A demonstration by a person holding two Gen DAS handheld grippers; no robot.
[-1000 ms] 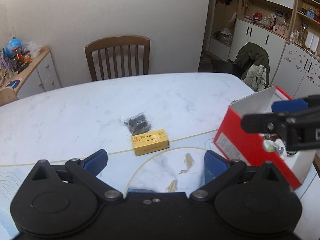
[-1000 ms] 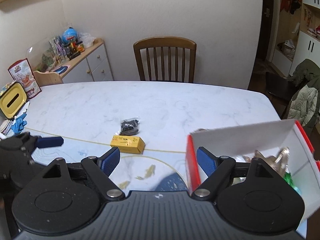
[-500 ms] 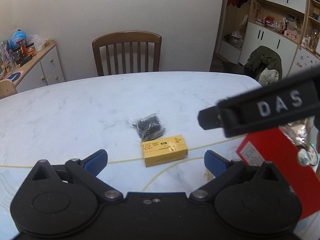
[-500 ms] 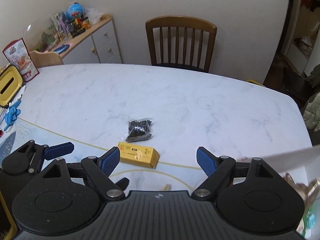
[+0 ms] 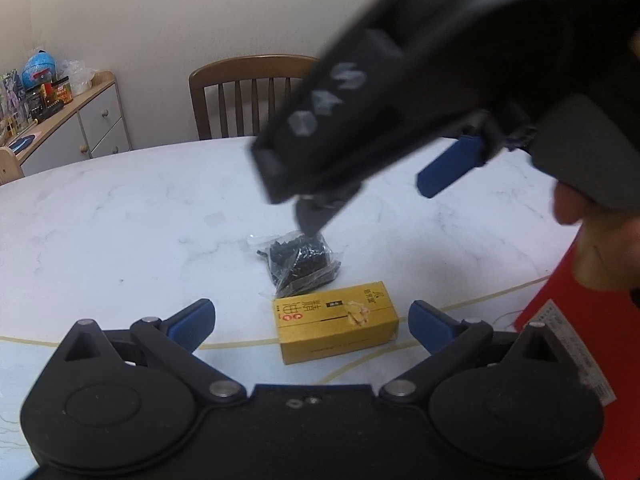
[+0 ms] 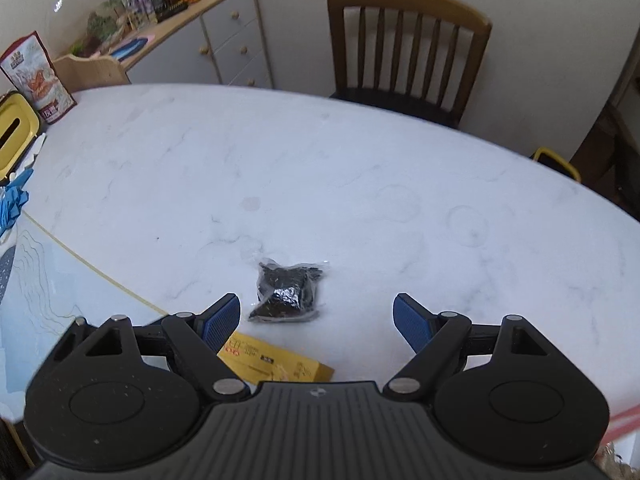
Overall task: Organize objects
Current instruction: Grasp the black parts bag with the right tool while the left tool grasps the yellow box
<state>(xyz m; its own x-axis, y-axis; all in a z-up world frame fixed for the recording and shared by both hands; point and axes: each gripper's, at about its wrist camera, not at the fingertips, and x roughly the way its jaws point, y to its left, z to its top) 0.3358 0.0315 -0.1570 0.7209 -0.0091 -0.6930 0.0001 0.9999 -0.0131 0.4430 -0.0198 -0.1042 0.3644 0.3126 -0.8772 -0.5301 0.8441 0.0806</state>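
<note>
right gripper (image 6: 318,316) spread wide, empty, above clear bag of black bits (image 6: 289,291) on marble table (image 6: 360,184). yellow box (image 6: 276,362) just beside bag, nearer camera, partly under right gripper body. left gripper (image 5: 312,320) also wide open, nothing held, yellow box between its fingers. red box (image 5: 576,332) at right table edge; contents hidden, probably out of frame.
</note>
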